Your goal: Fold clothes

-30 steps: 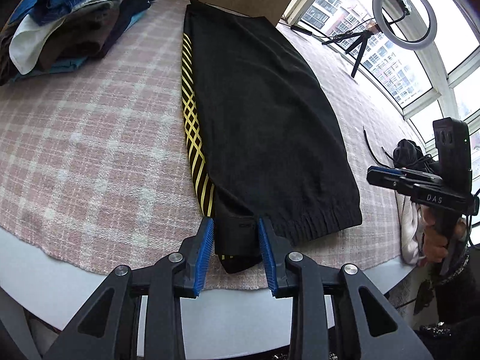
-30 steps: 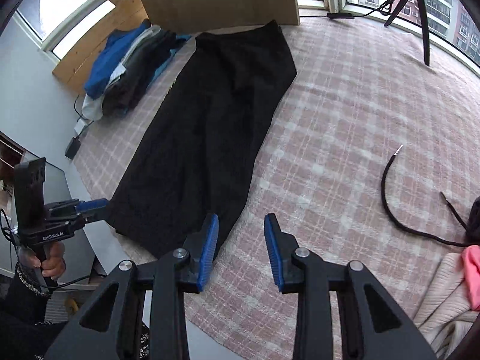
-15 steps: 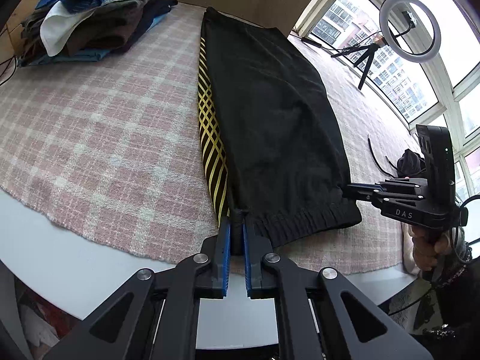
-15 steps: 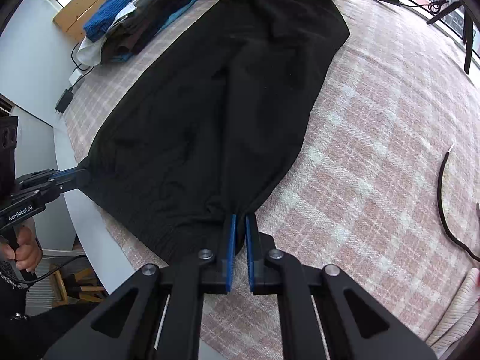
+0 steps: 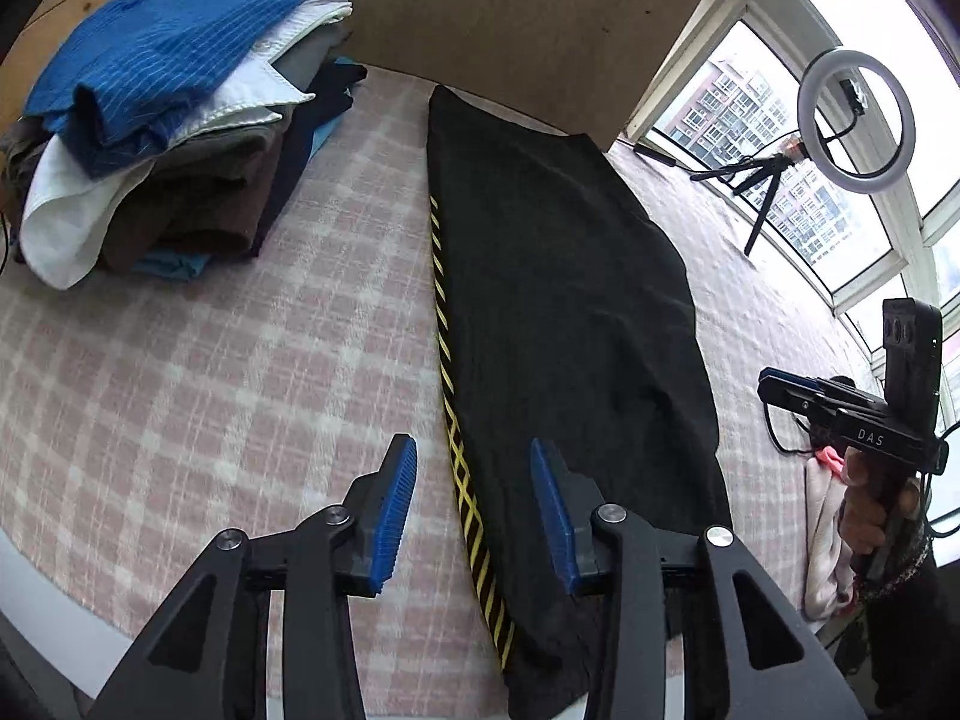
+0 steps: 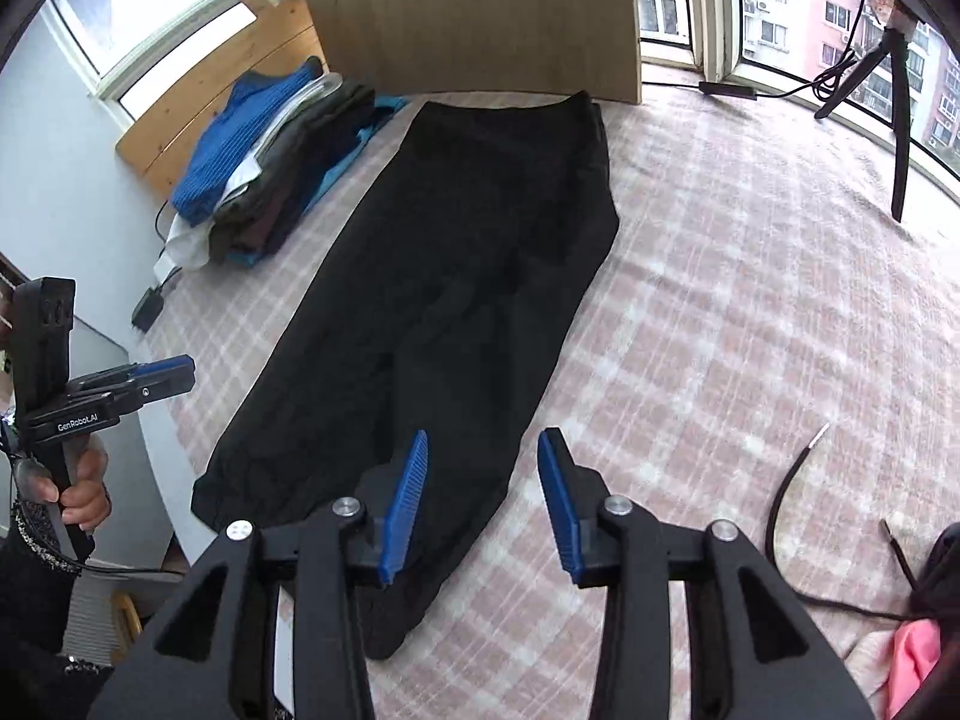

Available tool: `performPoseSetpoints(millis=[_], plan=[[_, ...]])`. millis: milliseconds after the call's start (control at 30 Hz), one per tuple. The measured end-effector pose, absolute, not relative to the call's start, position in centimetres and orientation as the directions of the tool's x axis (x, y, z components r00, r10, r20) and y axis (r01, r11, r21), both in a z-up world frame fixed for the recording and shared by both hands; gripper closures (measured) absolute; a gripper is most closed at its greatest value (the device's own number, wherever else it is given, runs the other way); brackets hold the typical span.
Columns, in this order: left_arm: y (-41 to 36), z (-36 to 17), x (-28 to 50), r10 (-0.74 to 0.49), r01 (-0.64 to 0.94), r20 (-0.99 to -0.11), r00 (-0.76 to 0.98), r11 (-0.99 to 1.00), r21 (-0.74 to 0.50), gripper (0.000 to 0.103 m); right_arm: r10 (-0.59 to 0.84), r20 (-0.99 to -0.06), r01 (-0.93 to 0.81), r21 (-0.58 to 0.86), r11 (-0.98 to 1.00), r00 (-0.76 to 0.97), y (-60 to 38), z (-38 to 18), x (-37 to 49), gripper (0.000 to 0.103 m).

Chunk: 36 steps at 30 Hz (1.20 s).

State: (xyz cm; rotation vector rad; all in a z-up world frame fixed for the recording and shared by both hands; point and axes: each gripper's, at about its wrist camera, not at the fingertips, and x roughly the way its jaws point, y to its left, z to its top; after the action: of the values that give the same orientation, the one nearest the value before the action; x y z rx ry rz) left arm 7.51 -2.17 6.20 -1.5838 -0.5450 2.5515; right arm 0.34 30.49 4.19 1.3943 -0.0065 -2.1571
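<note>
Black trousers (image 5: pixel 570 324) lie flat on the pink-plaid counter (image 5: pixel 240 372), stretching ahead of both released jaws of the left gripper (image 5: pixel 474 504) and right gripper (image 6: pixel 483 498), toward a wooden board (image 6: pixel 480 12) and windows (image 6: pixel 780 6).

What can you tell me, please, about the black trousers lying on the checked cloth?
The black trousers look like soft matte knit, folded lengthwise into one long strip flat on the pink checked cloth. A yellow criss-cross stripe runs down one side edge. The waist end lies by the wooden board, the other end at the table's near edge. Both hand-held grippers, left and right, are open above it, gripping nothing.
</note>
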Motion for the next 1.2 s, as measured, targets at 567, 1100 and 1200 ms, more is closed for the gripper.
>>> performPoseSetpoints(millis=[567,1100,1200], plan=[[-0.7,1.9,-0.5,0.224,0.056,-0.900,-0.375,-0.963,-0.263,0.073,-0.503,-0.833,0.412,0.385,-0.826,-0.231,28.1,-0.6,-8.2,0.065],[-2.4,3.8,1.8,0.324,0.082,-0.801,-0.503,-0.905,-0.417,0.102,-0.645,-0.732,0.427,0.523,-0.738,-0.219,28.3,-0.4,-7.3,0.095],[-3.8,5.4,2.4,0.348,0.093,-0.750,-0.562,-0.875,-0.475,0.102,-0.674,-0.694,0.423,0.546,-0.723,-0.255,29.2,0.5,-6.8,0.096]])
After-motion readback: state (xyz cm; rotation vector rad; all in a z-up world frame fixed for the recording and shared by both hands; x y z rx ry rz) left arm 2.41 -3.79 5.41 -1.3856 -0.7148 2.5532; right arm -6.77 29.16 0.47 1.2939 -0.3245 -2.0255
